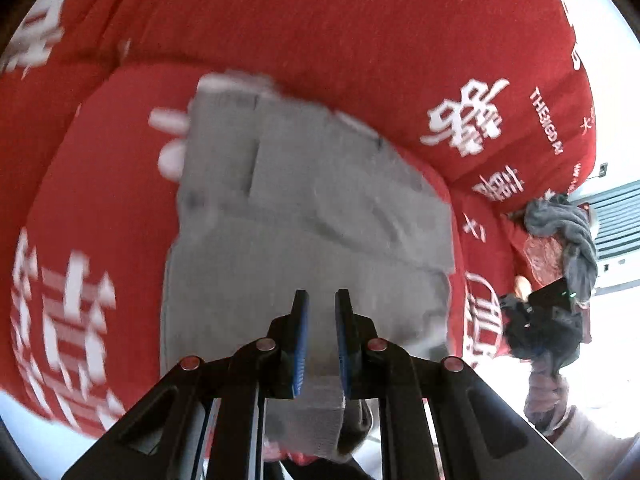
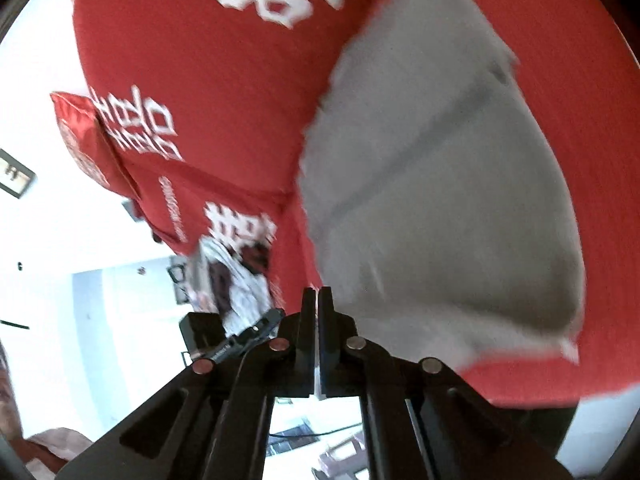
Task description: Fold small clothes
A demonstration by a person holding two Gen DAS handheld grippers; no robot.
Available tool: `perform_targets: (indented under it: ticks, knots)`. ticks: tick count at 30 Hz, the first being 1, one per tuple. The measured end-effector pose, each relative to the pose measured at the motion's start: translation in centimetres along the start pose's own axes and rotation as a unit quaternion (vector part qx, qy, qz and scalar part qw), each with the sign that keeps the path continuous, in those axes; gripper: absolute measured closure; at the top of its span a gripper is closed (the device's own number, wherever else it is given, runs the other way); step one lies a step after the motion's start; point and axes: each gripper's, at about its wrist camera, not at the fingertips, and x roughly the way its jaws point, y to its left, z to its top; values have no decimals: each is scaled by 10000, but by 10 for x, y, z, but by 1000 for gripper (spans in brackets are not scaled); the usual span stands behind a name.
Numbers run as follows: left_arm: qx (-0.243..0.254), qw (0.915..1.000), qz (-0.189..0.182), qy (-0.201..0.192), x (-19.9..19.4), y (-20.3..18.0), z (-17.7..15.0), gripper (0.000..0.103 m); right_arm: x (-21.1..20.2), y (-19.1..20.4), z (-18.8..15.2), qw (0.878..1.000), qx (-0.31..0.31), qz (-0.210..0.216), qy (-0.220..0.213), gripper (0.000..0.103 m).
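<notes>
A light grey garment (image 1: 312, 208) with seams and pockets lies spread over a red cover (image 1: 320, 20) printed with white characters. In the left wrist view its near hem runs between the blue pads, and my left gripper (image 1: 322, 296) is shut on that hem. The right wrist view shows the same grey garment (image 2: 440, 200) filling the right side, with its near edge coming down to my right gripper (image 2: 318, 292). That gripper's jaws are pressed together, with only a thin pale sliver of cloth between the pads. Both views are blurred.
The red cover (image 2: 180, 60) drapes a sofa-like seat and back. A heap of dark grey clothes (image 1: 568, 232) and a black device (image 1: 552, 296) sit at its far right end. A patterned white-brown cloth (image 2: 236, 280) and a red cushion (image 2: 80, 140) lie at the other end.
</notes>
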Motion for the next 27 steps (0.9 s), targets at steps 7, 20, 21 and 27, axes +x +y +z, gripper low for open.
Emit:
perform_targets:
  ticks: [7, 20, 21, 27]
  knots:
    - [1173, 9817, 1465, 333, 29, -23, 13, 18, 48, 34, 58, 9614, -1262, -2317, 775, 97]
    - [2479, 9422, 1111, 1959, 82, -24, -49, 18, 149, 11, -2, 8535, -2735, -3696, 2453, 38]
    - [2524, 9404, 1019, 2037, 88, -24, -52, 18, 152, 11, -3, 8501, -2769, -3741, 2463, 38]
    - [2972, 9169, 675, 2577, 114, -28, -73, 87, 166, 15, -20, 8168, -3113, -4257, 2341, 60]
